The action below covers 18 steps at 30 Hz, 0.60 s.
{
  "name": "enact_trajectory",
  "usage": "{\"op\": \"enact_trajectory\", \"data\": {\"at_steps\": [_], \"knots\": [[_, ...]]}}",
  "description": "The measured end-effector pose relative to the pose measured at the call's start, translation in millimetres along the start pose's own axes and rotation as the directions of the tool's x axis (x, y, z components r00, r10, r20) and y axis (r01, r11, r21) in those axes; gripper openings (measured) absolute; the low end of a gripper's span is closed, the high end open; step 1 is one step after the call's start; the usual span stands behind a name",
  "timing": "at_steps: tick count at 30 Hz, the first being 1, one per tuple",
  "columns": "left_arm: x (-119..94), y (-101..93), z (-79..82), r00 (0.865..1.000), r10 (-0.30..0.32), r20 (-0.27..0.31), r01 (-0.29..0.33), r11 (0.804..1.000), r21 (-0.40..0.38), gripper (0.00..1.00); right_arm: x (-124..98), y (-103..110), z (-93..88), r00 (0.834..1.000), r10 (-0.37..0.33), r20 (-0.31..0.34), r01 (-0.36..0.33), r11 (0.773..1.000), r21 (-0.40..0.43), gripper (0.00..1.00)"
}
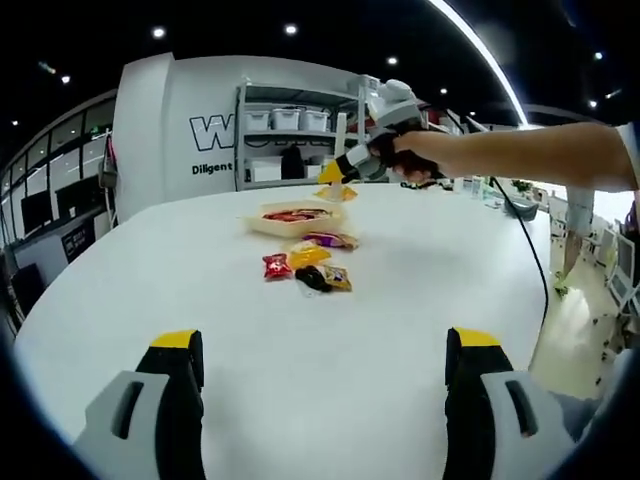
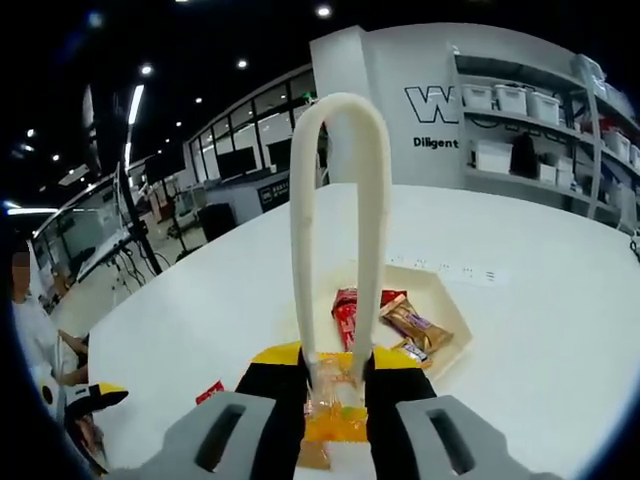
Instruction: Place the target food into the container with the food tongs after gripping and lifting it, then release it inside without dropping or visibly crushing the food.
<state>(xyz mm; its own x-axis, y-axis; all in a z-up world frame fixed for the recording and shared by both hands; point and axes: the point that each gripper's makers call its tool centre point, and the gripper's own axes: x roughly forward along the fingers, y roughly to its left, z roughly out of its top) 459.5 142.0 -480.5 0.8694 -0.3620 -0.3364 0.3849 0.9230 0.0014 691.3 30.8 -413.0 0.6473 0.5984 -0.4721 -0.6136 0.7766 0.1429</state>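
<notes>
**A:** Where the left gripper view looked out, what stood in it?

**B:** Left gripper (image 1: 322, 360) low at 6 o'clock, jaws spread wide, nothing between them. White table (image 1: 200, 260) ran ahead. Toward 12 o'clock sat a pale container (image 1: 297, 218) with red packets inside. Just nearer, loose snack packets (image 1: 310, 268) lay clustered on the tabletop: red, yellow, purple, dark. At 1 o'clock a person's hand (image 1: 420, 160) carried the right gripper (image 1: 350, 165) above the container's far edge, a yellow packet (image 1: 337, 192) hanging below its tip. White shelves (image 1: 290, 130) with bins stood behind.

**A:** And the right gripper view?

**B:** Right gripper's jaws pressed together on white food tongs (image 2: 338, 230), whose looped end rose toward 12 o'clock. Tong arms pinched a yellow-orange wrapped snack (image 2: 335, 415) at 6 o'clock, lifted off the table. Container (image 2: 450, 310) lay just behind, toward 2 o'clock, holding a red packet (image 2: 350, 310) and a brown one (image 2: 415, 325). Another red packet (image 2: 210, 392) sat on the table at 8 o'clock.

**A:** Whether the snack was crushed?

**B:** Could not tell.
</notes>
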Motion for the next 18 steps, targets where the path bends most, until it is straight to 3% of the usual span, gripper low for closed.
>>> {"op": "enact_trajectory", "data": {"at_steps": [4,11,18], "knots": [[0,3.9,3.1,1.0,-0.008,0.02,0.009,1.0,-0.027,0.99,8,-4,0.8,1.0,-0.006,-0.002,0.006,1.0,-0.003,0.16],[-1,3.1,-6.8,1.0,-0.005,0.008,0.005,1.0,-0.023,0.99,23,-14,-5.7,1.0,-0.021,-0.02,0.02,1.0,-0.016,0.16],[-2,4.6,-0.3,0.999,-0.005,0.045,0.007,0.999,-0.047,0.99,36,-19,-14.0,0.999,-0.036,-0.032,0.035,0.999,-0.023,0.17]]}}
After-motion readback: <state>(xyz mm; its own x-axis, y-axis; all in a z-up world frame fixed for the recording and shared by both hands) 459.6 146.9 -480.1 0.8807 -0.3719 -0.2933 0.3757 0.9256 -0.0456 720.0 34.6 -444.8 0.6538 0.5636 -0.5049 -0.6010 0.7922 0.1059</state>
